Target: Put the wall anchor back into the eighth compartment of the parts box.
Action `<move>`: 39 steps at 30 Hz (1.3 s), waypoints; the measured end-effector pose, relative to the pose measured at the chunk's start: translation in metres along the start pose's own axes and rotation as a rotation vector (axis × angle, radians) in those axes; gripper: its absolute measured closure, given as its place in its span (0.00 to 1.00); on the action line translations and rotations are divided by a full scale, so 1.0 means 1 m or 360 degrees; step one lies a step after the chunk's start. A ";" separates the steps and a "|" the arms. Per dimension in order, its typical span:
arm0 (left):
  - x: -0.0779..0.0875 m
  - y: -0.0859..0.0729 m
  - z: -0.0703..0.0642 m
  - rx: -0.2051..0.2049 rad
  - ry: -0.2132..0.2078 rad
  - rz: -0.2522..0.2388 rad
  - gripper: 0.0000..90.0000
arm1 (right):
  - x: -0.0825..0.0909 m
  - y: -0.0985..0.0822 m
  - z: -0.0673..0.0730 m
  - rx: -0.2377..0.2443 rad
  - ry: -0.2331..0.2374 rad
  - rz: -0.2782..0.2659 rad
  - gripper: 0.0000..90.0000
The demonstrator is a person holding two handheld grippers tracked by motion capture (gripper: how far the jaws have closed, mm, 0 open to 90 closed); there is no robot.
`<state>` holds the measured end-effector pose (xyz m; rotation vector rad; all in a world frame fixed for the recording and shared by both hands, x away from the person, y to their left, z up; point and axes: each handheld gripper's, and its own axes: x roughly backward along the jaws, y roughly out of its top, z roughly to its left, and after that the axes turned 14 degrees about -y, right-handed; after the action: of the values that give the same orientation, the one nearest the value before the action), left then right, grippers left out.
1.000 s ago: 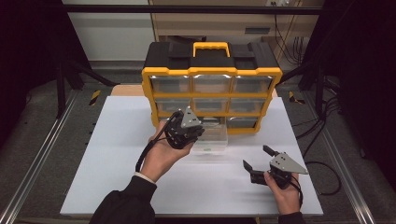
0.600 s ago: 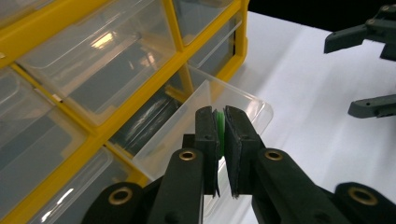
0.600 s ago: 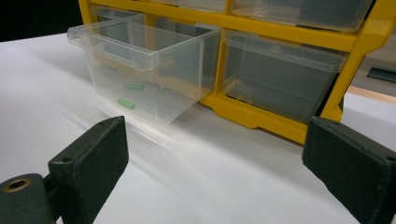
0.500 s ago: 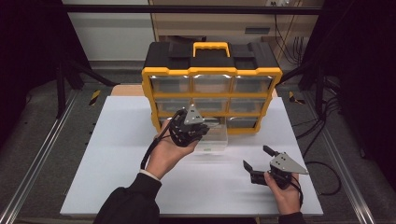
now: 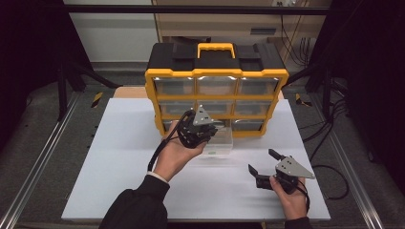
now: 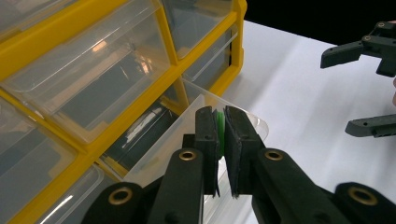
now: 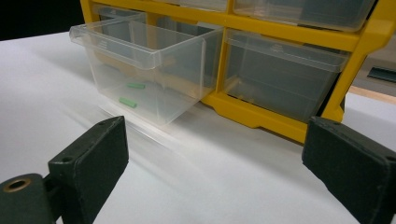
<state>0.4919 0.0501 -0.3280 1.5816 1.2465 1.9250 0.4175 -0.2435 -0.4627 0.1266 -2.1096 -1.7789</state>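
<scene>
My left gripper (image 5: 205, 133) hangs over a clear plastic drawer (image 5: 222, 145) pulled out of the bottom row of a yellow and black organizer (image 5: 217, 78). In the left gripper view the left gripper (image 6: 221, 119) is shut on a small green piece (image 6: 219, 133), just above the drawer's rim (image 6: 254, 122). Two more green pieces (image 7: 136, 86) (image 7: 127, 102) lie on the drawer's floor. My right gripper (image 5: 263, 163) rests low on the table to the drawer's right. The right gripper (image 7: 219, 154) is open, with nothing between its jaws, and faces the drawer's front (image 7: 140, 51).
The organizer stands at the back of a white table (image 5: 119, 157); its other clear drawers (image 7: 280, 70) are pushed in. A cable (image 5: 155, 155) trails from the left gripper. Dark floor and metal rails (image 5: 38, 162) flank the table.
The left hand has shifted slightly to the right, over the open drawer, with its jaws still closed on the green piece. The right hand has stayed put.
</scene>
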 end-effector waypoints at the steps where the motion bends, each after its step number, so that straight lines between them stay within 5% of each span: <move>1: 0.000 0.000 0.000 0.0001 0.0001 -0.0001 0.93 | 0.000 0.000 0.000 0.0002 0.0001 0.0000 0.08; 39: -0.021 -0.002 0.015 0.0089 0.0047 -0.0014 0.93 | 0.001 0.000 0.000 -0.0008 0.0004 -0.0001 0.08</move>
<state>0.5114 0.0422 -0.3424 1.5780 1.3280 1.9304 0.4168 -0.2437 -0.4626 0.1279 -2.1035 -1.7836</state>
